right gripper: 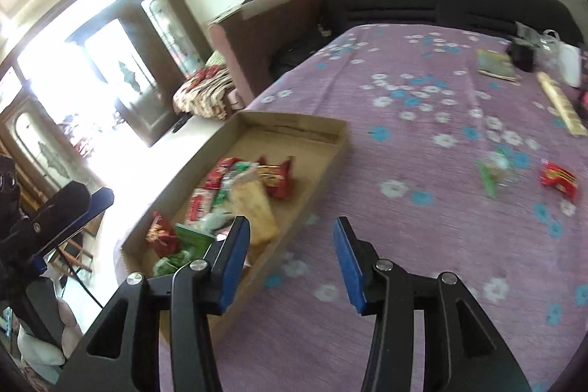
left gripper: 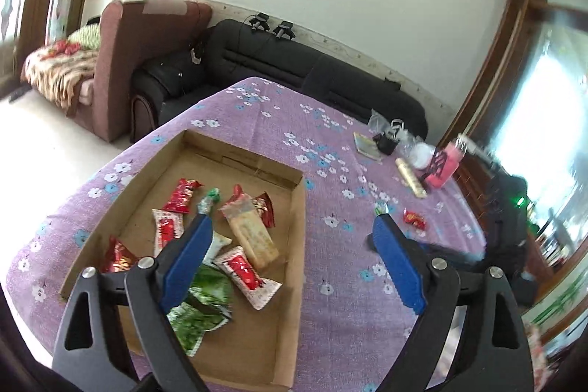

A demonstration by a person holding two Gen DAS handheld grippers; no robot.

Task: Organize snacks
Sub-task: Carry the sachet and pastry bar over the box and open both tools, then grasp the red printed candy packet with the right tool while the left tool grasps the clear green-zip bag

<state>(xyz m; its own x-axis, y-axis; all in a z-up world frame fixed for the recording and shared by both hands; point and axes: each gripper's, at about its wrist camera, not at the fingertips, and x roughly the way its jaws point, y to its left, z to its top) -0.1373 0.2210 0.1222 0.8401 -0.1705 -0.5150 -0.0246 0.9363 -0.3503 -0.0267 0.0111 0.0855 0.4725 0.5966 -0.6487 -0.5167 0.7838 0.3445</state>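
Both blue-padded grippers, left (left gripper: 290,230) and right (right gripper: 292,232), stand spread and empty; shallow brown cardboard tray (left gripper: 299,208) holds wrapped snacks (left gripper: 242,267).

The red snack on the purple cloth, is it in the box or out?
Out. The red snack lies on the cloth, well apart from the box, which already holds other snacks.

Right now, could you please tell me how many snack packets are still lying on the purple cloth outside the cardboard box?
2: a red foil packet near the right edge, and a clear green-edged packet just left of it. Others may be hidden.
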